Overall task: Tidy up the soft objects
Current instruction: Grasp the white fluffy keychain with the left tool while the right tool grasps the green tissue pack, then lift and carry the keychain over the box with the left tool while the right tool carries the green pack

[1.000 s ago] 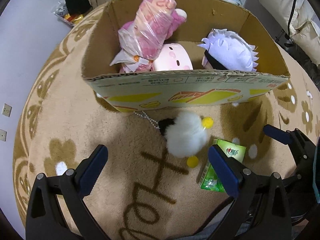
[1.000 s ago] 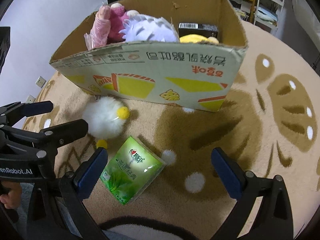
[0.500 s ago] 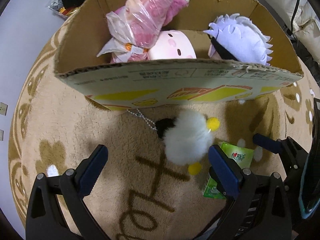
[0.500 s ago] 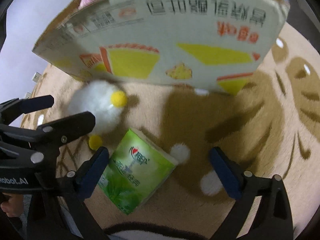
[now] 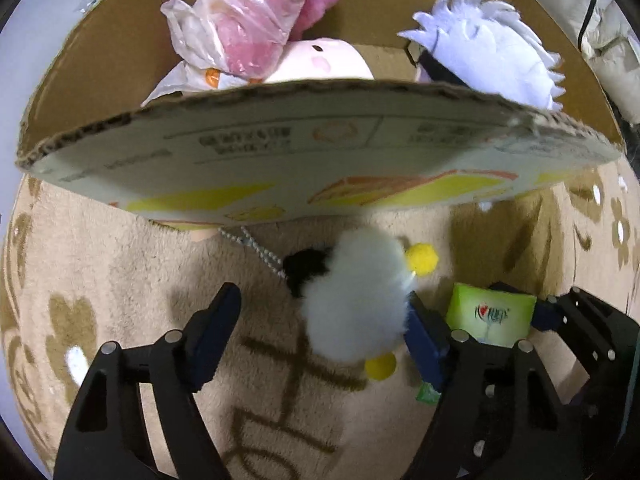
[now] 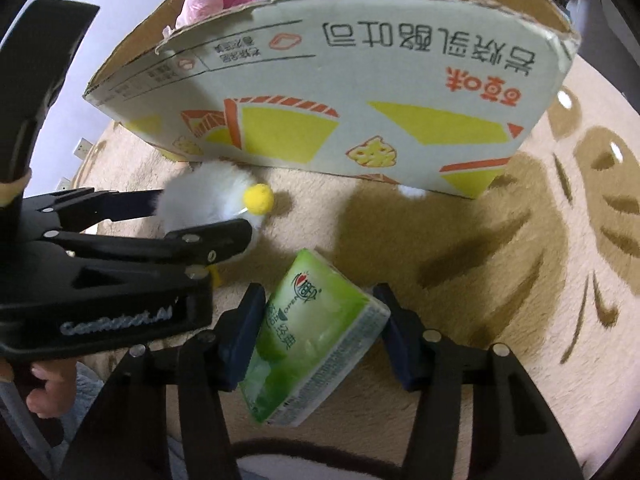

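Grab step: both tools closing. Left tool [image 5: 320, 320] half-open around the fluffy toy [image 5: 356, 296], right tool [image 6: 320, 336] pinching the tissue pack [image 6: 312, 336], both on the rug [image 6: 500, 272]. Next: lift into the box [image 6: 360, 92].

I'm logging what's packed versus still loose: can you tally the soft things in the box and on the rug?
In the cardboard box:
pink plush in plastic bag: 1
pale pink plush: 1
lavender spiky plush: 1
On the rug:
white fluffy toy: 1
green tissue pack: 1
Total: 5
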The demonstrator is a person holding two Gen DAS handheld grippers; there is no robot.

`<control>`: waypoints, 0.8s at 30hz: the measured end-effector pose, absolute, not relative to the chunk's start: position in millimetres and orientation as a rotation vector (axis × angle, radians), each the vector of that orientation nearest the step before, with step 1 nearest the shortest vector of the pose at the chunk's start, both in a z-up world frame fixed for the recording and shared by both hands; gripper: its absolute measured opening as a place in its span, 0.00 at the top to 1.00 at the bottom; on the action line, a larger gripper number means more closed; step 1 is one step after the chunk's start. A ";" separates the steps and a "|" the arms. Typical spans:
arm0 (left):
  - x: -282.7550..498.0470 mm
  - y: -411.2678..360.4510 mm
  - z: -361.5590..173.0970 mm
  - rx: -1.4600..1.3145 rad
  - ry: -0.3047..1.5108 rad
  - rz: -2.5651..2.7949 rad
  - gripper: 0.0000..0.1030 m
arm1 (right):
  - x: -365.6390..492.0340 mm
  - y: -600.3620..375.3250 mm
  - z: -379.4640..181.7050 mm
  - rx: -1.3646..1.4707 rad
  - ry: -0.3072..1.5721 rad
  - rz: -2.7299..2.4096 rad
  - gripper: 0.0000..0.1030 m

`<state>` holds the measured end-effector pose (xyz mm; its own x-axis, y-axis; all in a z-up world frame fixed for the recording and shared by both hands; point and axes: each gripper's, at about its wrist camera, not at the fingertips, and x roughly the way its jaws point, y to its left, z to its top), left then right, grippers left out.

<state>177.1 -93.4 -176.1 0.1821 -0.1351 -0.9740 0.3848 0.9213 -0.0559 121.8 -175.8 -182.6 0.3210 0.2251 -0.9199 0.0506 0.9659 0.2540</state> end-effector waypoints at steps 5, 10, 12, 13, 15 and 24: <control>180.5 -90.1 -184.3 0.206 1.333 -0.369 0.40 | 113.7 -191.1 -176.5 0.250 1.227 0.113 0.46; 178.0 -84.9 -180.1 0.202 1.319 -0.398 0.54 | 114.0 -191.2 -172.0 0.216 1.201 0.101 0.48; 176.3 -84.2 -179.0 0.205 1.313 -0.402 0.59 | 113.0 -194.5 -169.9 0.216 1.193 0.095 0.48; 175.8 -83.9 -178.2 0.212 1.303 -0.403 0.60 | 111.0 -198.6 -167.7 0.216 1.188 0.093 0.48; 167.0 -82.0 -175.5 0.222 1.293 -0.403 0.63 | 110.0 -201.3 -165.4 0.212 1.183 0.095 0.49; 154.7 -69.7 -165.0 0.258 1.244 -0.375 0.64 | 106.5 -208.3 -152.1 0.204 1.126 0.096 0.51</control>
<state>154.7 -69.7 -165.0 0.2727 -0.1362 -0.9524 0.4131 0.9106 -0.0120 106.5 -208.3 -152.1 0.4283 0.1787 -0.8858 0.0269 0.9773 0.2102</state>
